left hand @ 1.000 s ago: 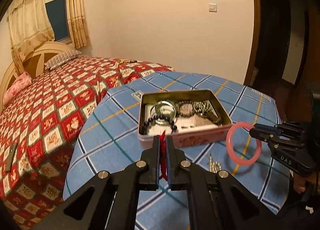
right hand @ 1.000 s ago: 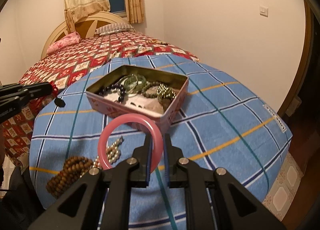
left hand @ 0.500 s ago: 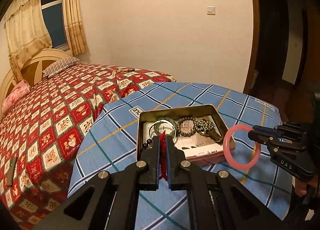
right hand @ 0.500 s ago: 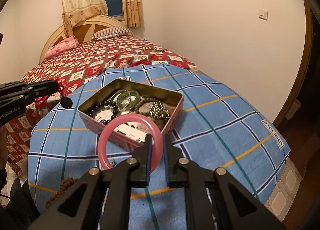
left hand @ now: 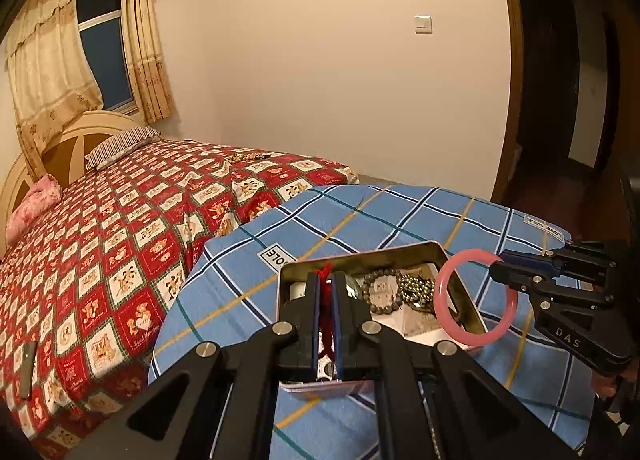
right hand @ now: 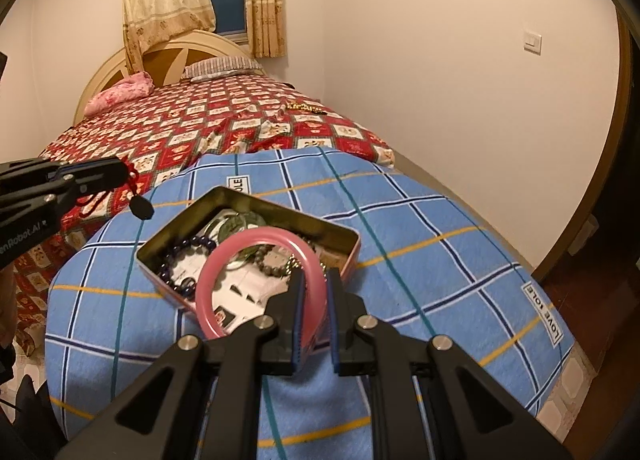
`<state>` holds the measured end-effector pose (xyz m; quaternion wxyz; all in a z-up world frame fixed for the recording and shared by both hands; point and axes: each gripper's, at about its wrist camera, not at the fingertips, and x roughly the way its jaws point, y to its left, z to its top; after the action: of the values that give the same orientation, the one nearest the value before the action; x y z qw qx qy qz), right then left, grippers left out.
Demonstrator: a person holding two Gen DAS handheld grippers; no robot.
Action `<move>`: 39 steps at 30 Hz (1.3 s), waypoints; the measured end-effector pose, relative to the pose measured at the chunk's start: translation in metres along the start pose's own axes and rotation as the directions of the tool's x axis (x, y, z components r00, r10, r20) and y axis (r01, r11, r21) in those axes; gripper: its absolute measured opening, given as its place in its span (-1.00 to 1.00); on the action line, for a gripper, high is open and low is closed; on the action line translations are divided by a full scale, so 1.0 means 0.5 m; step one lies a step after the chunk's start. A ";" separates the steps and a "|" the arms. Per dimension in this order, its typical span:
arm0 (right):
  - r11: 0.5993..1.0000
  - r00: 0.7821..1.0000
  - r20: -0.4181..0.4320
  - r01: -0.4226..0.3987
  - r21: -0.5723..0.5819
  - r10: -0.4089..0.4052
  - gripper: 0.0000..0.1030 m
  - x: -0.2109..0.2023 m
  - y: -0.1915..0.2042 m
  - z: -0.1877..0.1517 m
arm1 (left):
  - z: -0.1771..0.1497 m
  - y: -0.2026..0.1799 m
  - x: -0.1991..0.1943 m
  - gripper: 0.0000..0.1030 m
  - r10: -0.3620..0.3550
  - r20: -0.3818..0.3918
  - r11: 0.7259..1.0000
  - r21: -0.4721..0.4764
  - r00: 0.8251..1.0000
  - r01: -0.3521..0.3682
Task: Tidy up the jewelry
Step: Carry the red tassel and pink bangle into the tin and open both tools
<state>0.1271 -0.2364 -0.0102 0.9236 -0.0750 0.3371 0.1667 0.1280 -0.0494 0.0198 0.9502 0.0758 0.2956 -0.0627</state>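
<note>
Both grippers are over the tin w/ jewelry clamped, looks like mid-carry to drop pieces in.

Left gripper [left hand: 327,302], lower centre of the left wrist view: jaws closed on a red cord [left hand: 326,292], which sticks up above the tips and runs down between them. In the right wrist view the same cord shows at left edge w/ a small dark pendant [right hand: 142,207] dangling below the tip. Pinching the cord lets the pendant hang free, prob. so it can be lowered in first.

Right gripper [right hand: 313,292], lower centre of the right wrist view: jaws shut on the rim of a pink bangle [right hand: 260,280], ring held roughly upright, open side facing the cam. Edge grip suits a rigid hoop; it hangs above the tin's near-right corner, not touching as far as I can tell.

Open pink tin [right hand: 352,256], centre frame, sits on the surface under a blue plaid cloth [right hand: 440,228]. Inside already: dark bead bracelet [right hand: 180,256], greenish bangle [right hand: 236,220], brown bead bracelet [left hand: 382,290], metallic bead strand [left hand: 418,288], some cards.

Writing: "LOVE" + part-hidden letters on cloth labels [right hand: 550,322]; "DAS" on the right gripper body [left hand: 568,336]; "...nRobot.AI" on the left gripper body [right hand: 20,238].

Red patterned bed [left hand: 120,240] behind, upper left.
</note>
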 end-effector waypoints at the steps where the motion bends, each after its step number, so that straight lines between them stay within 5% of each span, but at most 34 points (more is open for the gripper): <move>1: 1.000 1.000 -0.002 0.003 0.001 -0.003 -0.76 0.007 -0.001 0.004 | 0.003 0.000 0.007 -0.92 0.002 -0.001 1.000 0.001 1.000 -0.002; 16: 1.000 0.998 -0.062 0.025 0.005 -0.024 -0.76 0.088 -0.018 0.034 | 0.036 -0.011 0.091 -0.92 0.013 -0.033 1.000 0.018 0.999 -0.013; 39: 0.999 0.991 -0.129 0.035 -0.014 -0.037 -0.76 0.151 -0.022 0.026 | 0.000 -0.017 0.179 -0.92 0.036 -0.121 0.999 0.022 0.992 -0.034</move>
<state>0.1930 -0.2239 -0.0489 0.9021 -0.0973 0.3939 0.1467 0.1996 -0.0642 -0.0322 0.9307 0.0940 0.3507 -0.0442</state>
